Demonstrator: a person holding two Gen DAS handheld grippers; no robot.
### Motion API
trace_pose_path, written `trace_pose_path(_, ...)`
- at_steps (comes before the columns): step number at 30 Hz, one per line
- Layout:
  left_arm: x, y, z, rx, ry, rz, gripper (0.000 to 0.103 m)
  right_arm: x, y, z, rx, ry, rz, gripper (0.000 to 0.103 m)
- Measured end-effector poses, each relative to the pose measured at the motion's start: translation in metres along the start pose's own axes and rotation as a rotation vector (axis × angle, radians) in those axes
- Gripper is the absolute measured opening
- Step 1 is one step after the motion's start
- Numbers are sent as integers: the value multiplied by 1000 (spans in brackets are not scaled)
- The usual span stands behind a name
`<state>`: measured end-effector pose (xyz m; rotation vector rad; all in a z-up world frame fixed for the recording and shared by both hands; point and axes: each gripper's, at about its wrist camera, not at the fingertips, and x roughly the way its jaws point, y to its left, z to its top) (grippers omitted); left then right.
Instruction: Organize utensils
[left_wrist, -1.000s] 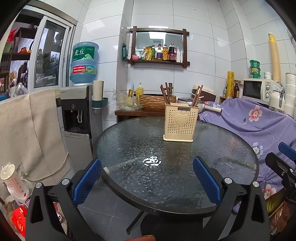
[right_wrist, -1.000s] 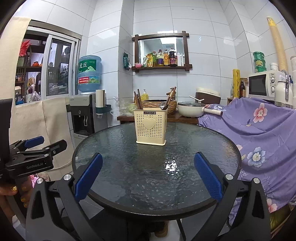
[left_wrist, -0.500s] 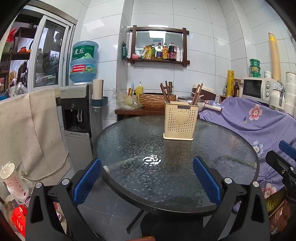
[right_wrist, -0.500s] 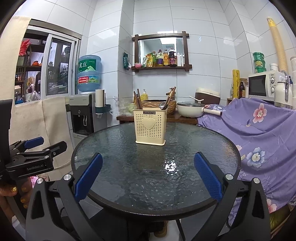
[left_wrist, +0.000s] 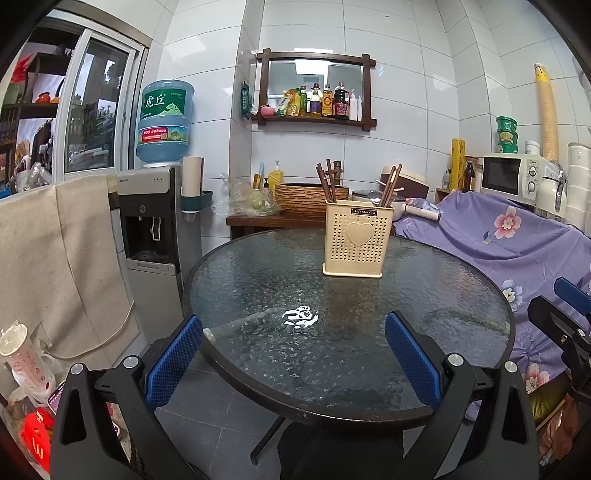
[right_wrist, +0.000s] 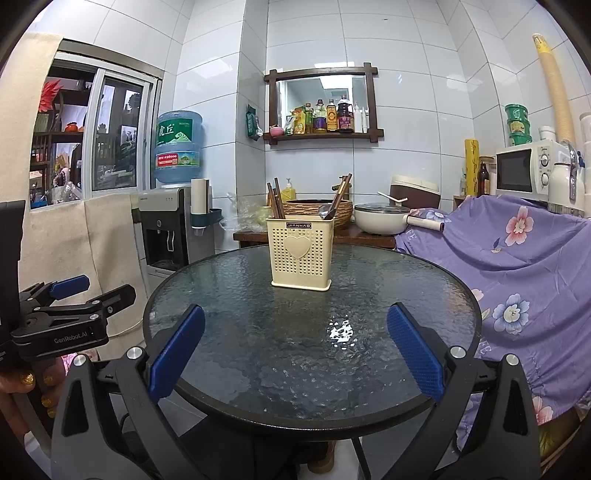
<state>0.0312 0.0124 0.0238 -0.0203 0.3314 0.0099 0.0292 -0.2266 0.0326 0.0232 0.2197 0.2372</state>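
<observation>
- The cream utensil holder (left_wrist: 357, 241) stands upright on the round glass counter (left_wrist: 258, 280), toward the far side, heart face turned to the cameras.
- Dark chopsticks (left_wrist: 326, 181) poke out of the left compartment, long axis near vertical, tips leaning a bit left.
- More chopsticks (right_wrist: 341, 195) stick out on the right, leaning up and right, with a spoon (right_wrist: 324, 210) bowl peeking out beside them.
- Left tongs (left_wrist: 293, 358) are spread wide, nothing between the blue pads, hanging over the near edge of the counter.
- Right tongs (right_wrist: 294, 349) same deal: wide open, empty, well short of the holder.
</observation>
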Motion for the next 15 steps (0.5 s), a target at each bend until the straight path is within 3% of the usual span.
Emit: trace_pose_path(15, 2, -1, 0, -2, 14, -3, 97, 1, 2, -3, -1, 8, 6, 97)
